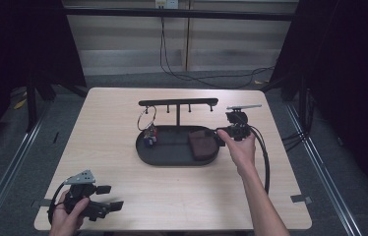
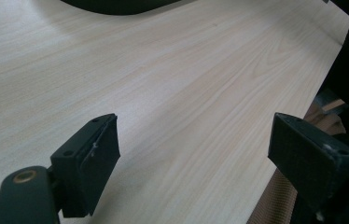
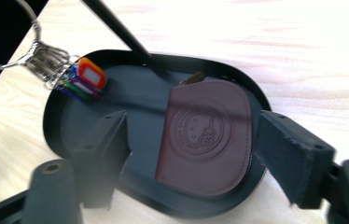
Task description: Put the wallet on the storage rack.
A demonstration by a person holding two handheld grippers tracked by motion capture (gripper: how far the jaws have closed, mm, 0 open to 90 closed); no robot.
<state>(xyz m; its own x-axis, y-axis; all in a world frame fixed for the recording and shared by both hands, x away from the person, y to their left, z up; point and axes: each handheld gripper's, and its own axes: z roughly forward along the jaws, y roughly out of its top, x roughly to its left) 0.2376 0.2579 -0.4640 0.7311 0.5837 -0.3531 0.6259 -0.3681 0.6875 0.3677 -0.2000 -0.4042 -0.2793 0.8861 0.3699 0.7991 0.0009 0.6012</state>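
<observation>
We are holding the left gripper (image 1: 104,197) at the tabletop's (image 1: 172,196) near left corner, fingers (image 2: 88,161) spread wide over bare wood. Farther in, we are holding the right gripper (image 3: 191,163) fingers open over the maroon pouch (image 3: 205,137) lying in the black oval tray (image 1: 172,157). A keyring (image 3: 77,77) is hanging beyond, tags touching the tray.

Lab: black-curtained recording table (image 1: 172,196)

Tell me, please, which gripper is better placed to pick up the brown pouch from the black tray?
The right gripper: it hangs open at the tray's edge, jaws either side of the brown pouch. The left gripper rests open at the table's near left corner, far from the tray.
</observation>
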